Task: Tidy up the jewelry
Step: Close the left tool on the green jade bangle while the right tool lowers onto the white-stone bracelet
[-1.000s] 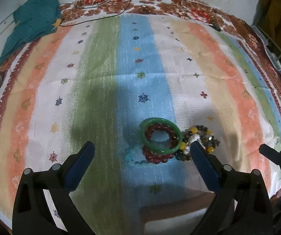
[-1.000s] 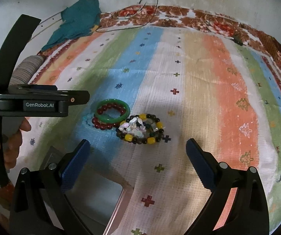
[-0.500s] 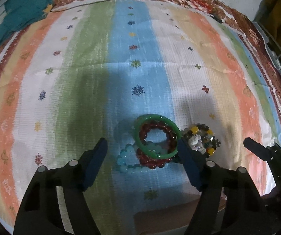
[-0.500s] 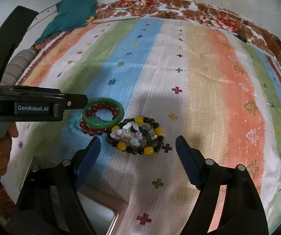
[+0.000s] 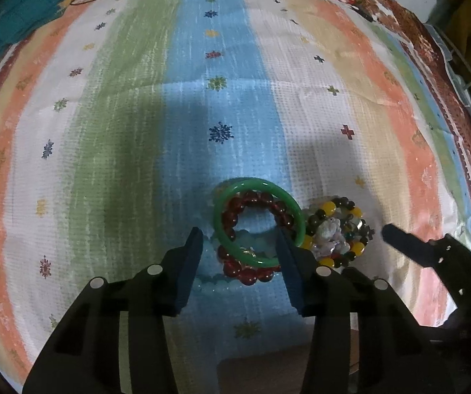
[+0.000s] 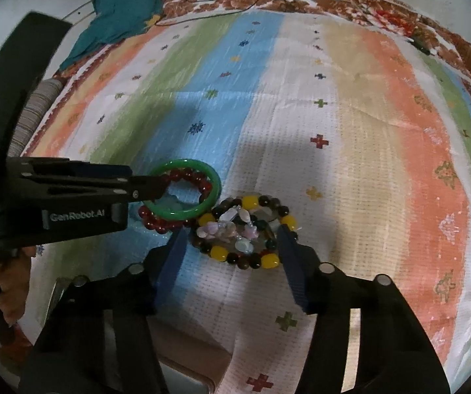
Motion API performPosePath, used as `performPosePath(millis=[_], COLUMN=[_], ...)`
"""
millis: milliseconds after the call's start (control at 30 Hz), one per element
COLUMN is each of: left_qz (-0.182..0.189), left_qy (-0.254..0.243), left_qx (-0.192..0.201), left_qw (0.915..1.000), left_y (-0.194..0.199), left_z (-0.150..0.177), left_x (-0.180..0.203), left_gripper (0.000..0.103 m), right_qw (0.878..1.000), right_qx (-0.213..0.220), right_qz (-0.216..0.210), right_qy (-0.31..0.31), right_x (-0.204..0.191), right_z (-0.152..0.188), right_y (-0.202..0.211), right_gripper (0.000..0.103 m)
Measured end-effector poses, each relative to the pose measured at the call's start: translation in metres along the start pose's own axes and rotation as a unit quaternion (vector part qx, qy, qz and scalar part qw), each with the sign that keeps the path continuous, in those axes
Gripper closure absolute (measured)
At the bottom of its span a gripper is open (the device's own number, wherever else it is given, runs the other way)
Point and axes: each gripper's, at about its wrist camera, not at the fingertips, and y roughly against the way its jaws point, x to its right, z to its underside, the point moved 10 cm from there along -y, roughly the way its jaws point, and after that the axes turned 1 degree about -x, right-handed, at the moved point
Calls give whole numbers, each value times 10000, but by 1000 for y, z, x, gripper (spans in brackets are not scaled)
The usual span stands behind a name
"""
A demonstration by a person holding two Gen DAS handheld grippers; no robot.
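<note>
Jewelry is gathered in a small cluster on a striped cloth banded in green, blue, white, cream and orange, with a brown floral border. A teal garment is crumpled at 11 o'clock on the far edge of the cloth, and thin dark cables are trailed across the border at 12 o'clock.

In the left wrist view, the left gripper is seen with its 2 blue fingers parted around the near part of a green bangle; contact cannot be told. A red bead bracelet is lying partly inside and under the bangle, and pale aqua beads are seen beneath at 6 o'clock.

In the right wrist view, the right gripper is held with its fingers apart, straddling a bracelet of yellow and dark beads, which is touching the bangle at 3 o'clock. Pale shell-like pieces are piled within that bracelet. No item is gripped by either claw.
</note>
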Motion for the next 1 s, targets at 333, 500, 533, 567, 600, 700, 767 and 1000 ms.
performPosePath(millis=[333, 500, 533, 567, 600, 700, 767, 1000], left_qz=[31, 11, 9, 15, 14, -13, -52, 64], left_qy=[18, 30, 44, 67, 77, 58, 64, 118], left_qx=[-103, -89, -86, -80, -79, -71, -55, -39], left_qw=[9999, 10000, 10000, 9999, 9999, 10000, 10000, 9999], left_y=[-7, -7, -7, -7, -8, -10, -9, -6], left_z=[-2, -1, -1, -2, -1, -1, -2, -4], left_x=[2, 1, 0, 0, -1, -1, -3, -6], left_gripper=[76, 80, 84, 85, 86, 87, 93, 103], right_qw=[9998, 9994, 9994, 9994, 9994, 9993, 9994, 9997], right_qx=[-195, -331, -334, -338, -339, -360, -347, -214], right_qz=[-59, -32, -41, -56, -67, -57, -54, -72], right_qy=[41, 117, 98, 79, 58, 57, 82, 68], right_x=[-4, -6, -4, -4, -3, -1, 0, 2], right_z=[0, 5, 5, 5, 5, 5, 5, 0], right_y=[-17, -27, -28, -28, -30, -33, -34, -26], right_gripper=[70, 83, 84, 85, 87, 94, 96, 102])
